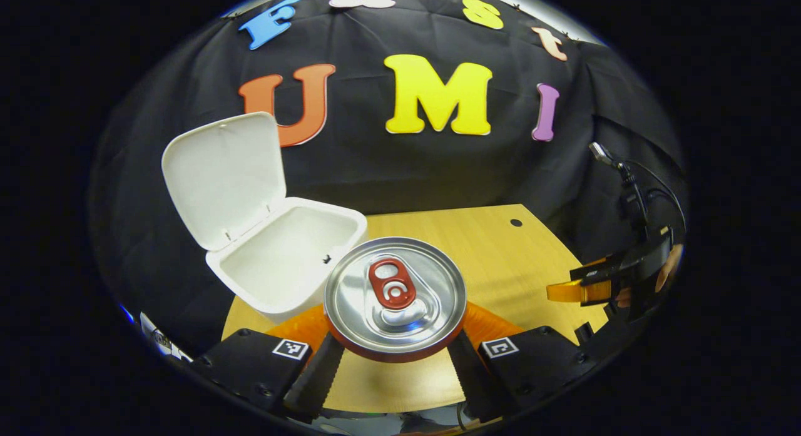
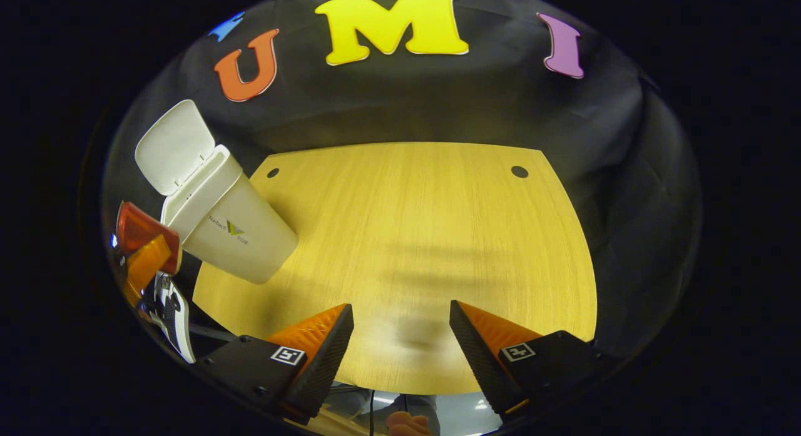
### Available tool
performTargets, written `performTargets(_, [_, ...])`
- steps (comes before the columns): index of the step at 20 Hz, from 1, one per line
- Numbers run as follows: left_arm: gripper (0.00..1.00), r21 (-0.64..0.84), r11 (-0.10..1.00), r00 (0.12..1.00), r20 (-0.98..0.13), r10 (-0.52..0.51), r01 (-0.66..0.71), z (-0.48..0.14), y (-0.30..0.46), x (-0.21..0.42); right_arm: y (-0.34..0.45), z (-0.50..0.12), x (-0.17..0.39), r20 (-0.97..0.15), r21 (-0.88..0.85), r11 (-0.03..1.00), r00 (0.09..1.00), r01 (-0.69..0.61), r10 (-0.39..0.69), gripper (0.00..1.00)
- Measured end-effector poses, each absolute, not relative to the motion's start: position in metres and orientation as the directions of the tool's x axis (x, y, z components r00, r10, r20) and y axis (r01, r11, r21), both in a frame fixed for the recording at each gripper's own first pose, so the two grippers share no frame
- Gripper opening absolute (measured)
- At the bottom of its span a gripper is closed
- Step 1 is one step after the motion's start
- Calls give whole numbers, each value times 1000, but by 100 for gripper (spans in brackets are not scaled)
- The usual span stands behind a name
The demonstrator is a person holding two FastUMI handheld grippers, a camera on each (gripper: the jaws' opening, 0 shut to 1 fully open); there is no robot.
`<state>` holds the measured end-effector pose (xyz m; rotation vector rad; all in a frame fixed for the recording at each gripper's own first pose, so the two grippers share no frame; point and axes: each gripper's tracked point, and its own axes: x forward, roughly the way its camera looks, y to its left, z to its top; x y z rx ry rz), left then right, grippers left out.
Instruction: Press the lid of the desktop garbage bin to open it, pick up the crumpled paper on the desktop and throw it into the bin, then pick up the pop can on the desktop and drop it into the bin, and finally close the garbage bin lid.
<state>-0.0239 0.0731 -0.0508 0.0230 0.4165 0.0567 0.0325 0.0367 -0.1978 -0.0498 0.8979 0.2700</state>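
Light wood-grain counter (image 2: pixel 425 236), curved front edge, two small dark round holes (image 2: pixel 519 171) near back corners. Black cloth wall (image 2: pixel 438 104) behind, creased, draped down around counter sides.

One pop can (image 1: pixel 395 296), one garbage bin (image 1: pixel 285 261) with one lid (image 1: pixel 220 176), one wooden table (image 2: pixel 425 236).

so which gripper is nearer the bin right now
Left. The left gripper holds the can right beside the open bin; the right gripper hangs open over bare table, off to the bin's side.
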Motion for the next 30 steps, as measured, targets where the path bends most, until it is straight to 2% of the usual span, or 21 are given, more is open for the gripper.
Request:
performTargets(4, [84,18,992,926,-355,126,-128,-25,127,-19,62,-203,30,-778,52,955,588,-291,221,97])
performTargets(5, [84,14,991,928,-350,131,-135,-23,135,-17,69,-204,29,-781,53,952,581,-303,229,94])
performTargets(6, [85,16,989,927,-347,144,-147,-20,145,-15,75,-206,28,-784,54,948,575,-313,234,97])
performTargets(14, [84,6,983,932,-317,174,-182,-5,184,28,96,-213,27,-808,29,941,547,-336,220,97])
performTargets(25, [85,-8,980,902,-393,179,-198,-44,208,79,87,-224,29,-832,0,955,529,-298,165,97])
performTargets(30, [87,35,973,874,-434,219,-226,-62,215,82,80,-233,22,-846,-9,956,512,-293,149,97])
